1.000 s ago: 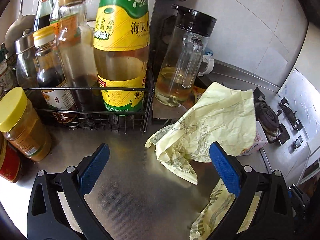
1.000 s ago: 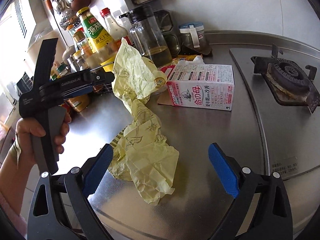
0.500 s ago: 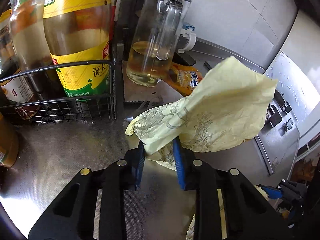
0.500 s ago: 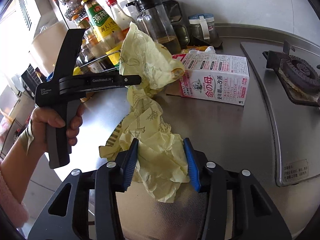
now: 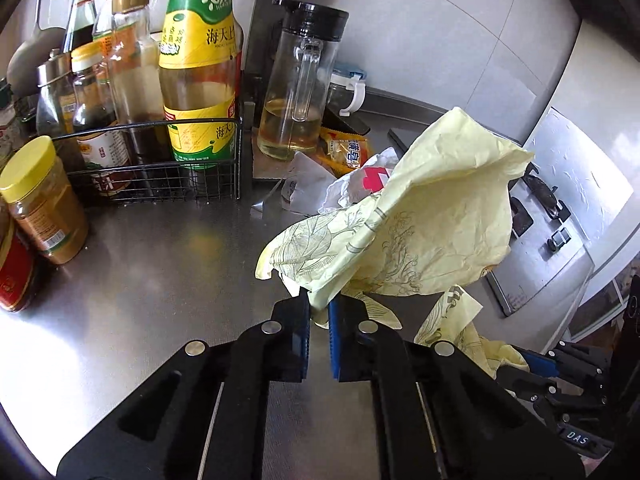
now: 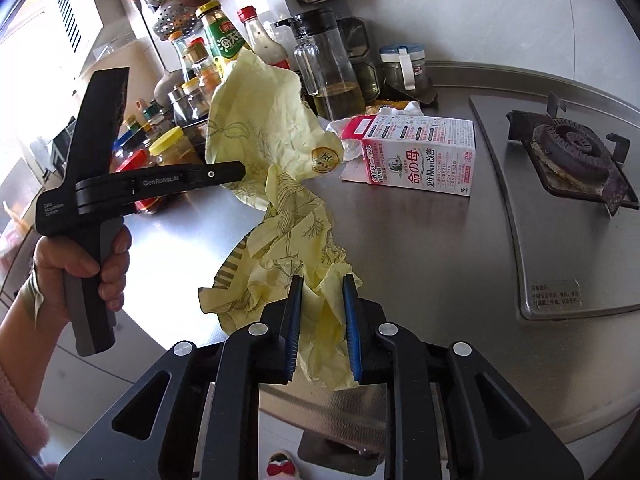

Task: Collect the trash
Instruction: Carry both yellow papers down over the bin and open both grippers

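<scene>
A crumpled pale yellow printed bag (image 5: 416, 232) hangs over the steel counter, held at both ends. My left gripper (image 5: 319, 312) is shut on its upper end; it also shows in the right wrist view (image 6: 240, 172). My right gripper (image 6: 322, 292) is shut on the bag's lower bunched end (image 6: 320, 280). Other trash lies behind: a pink and white carton (image 6: 420, 156), crumpled white wrappers (image 5: 352, 188) and a yellow snack packet (image 5: 348, 152).
A wire rack (image 5: 160, 172) of sauce bottles and a glass oil jug (image 5: 296, 92) stand at the back left. Yellow-lidded jar (image 5: 40, 200) at left. The gas hob with its burner (image 6: 568, 148) is on the right. The counter's front edge (image 6: 400, 432) is near.
Both grippers went from open to shut on the yellow bag. The left one has lifted its end up off the counter; the right one closed further on the lower end.
</scene>
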`<state>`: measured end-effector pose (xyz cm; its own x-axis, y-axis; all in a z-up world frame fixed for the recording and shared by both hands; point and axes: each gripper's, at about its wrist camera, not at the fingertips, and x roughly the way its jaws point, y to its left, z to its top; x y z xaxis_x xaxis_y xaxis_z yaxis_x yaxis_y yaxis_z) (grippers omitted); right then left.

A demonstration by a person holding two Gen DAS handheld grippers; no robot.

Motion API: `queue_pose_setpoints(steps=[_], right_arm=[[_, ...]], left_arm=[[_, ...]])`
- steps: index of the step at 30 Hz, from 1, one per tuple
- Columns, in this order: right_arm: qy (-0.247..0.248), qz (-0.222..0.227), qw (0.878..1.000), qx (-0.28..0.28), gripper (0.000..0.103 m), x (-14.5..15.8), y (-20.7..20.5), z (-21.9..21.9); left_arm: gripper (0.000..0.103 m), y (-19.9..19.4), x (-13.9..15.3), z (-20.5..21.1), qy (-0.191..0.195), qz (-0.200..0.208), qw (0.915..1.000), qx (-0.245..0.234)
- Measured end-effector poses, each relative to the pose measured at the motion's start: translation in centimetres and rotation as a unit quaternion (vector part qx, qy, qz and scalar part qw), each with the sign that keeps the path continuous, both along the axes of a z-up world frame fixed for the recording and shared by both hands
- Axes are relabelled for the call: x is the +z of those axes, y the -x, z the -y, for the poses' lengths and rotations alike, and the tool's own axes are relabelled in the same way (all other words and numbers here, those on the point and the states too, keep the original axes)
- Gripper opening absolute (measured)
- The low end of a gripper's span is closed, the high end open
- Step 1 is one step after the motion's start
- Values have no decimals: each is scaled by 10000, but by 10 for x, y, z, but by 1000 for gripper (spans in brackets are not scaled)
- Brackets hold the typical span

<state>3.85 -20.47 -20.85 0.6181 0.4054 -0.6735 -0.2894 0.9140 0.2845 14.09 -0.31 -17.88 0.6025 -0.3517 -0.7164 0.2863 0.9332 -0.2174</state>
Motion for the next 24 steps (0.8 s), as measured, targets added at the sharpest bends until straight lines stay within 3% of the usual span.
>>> queue_pose_setpoints(steps=[7, 14, 19, 24], right_arm=[[134, 66, 9999, 56, 21, 12, 56, 14], [259, -25, 9995, 164, 19, 7, 111, 28], [293, -312, 9988, 243, 19, -16, 139, 32], [416, -819, 9951, 365, 19, -62, 149, 28]], left_arm=[[6, 76, 28, -9, 21, 118, 9998, 161], [6, 158, 27, -2, 73, 105, 9999, 105], [6, 198, -1, -1, 164, -254, 9995, 122], [6, 227, -54, -4, 166, -895, 9957, 180]])
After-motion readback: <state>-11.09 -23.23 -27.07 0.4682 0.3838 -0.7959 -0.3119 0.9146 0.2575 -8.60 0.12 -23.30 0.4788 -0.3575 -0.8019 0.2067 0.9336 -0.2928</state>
